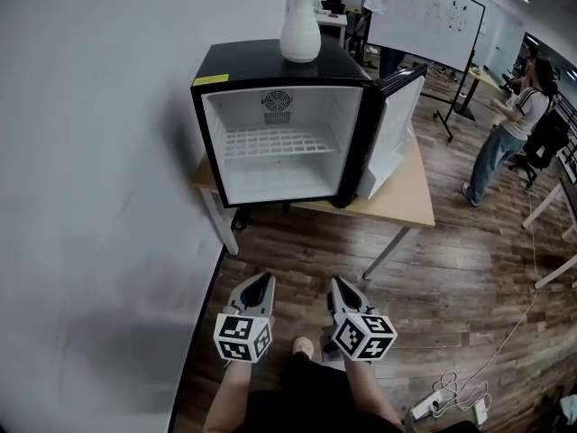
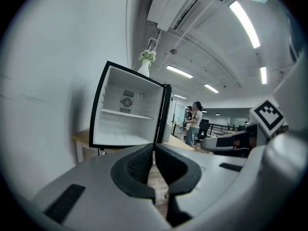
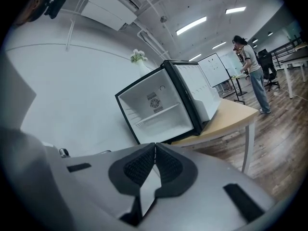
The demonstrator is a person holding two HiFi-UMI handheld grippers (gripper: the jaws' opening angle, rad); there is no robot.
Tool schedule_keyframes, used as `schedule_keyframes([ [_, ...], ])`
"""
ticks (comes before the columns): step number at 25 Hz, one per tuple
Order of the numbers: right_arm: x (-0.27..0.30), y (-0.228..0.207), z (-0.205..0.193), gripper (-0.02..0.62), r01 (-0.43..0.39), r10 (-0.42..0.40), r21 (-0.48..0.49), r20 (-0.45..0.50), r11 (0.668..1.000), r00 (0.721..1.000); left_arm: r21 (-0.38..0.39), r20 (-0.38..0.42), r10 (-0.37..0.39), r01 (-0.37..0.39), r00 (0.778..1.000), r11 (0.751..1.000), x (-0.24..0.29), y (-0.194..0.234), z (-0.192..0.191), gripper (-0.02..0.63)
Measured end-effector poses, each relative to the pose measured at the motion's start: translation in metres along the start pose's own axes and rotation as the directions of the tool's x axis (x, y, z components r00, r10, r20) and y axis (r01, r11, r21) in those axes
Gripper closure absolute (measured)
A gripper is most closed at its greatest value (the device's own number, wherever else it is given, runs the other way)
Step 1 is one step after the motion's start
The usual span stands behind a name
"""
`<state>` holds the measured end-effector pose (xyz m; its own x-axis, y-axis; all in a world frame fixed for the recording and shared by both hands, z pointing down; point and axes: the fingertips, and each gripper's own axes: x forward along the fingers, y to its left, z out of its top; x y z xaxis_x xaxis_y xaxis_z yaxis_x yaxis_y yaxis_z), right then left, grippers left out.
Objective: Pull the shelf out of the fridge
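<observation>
Well short of the open fridge (image 1: 279, 111), left tool (image 1: 264, 279) and right tool (image 1: 336, 283), jaws together, empty.

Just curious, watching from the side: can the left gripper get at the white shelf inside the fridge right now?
Probably not yet: the left gripper hangs over the floor, well short of the shelf, jaws shut. The door is open and nothing blocks the way.

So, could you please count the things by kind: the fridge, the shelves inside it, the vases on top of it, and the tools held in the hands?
fridge: 1
shelf: 1
vase: 1
tools: 2, the left tool and the right tool
Total: 5
</observation>
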<state>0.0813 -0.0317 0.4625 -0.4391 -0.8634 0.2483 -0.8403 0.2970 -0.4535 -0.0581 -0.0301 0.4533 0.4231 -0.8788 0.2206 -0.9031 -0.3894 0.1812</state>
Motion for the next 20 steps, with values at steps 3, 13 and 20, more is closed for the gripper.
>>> schedule_keyframes([
  [3, 0.020, -0.002, 0.010, 0.603, -0.020, 0.020, -0.002, -0.010, 1.000, 1.000, 0.000, 0.003, 0.022, -0.022, 1.000, 1.000, 0.016, 0.010, 0.008, 0.591],
  [13, 0.077, -0.021, 0.022, 0.603, -0.052, 0.052, -0.002, -0.035, 0.999, 0.998, -0.014, 0.002, 0.022, -0.022, 1.000, 1.000, 0.074, 0.026, 0.014, 0.591],
  [20, 0.112, -0.035, 0.029, 0.603, -0.076, 0.078, 0.025, -0.050, 0.997, 0.996, -0.014, -0.007, 0.039, -0.039, 0.999, 0.999, 0.107, 0.040, 0.013, 0.591],
])
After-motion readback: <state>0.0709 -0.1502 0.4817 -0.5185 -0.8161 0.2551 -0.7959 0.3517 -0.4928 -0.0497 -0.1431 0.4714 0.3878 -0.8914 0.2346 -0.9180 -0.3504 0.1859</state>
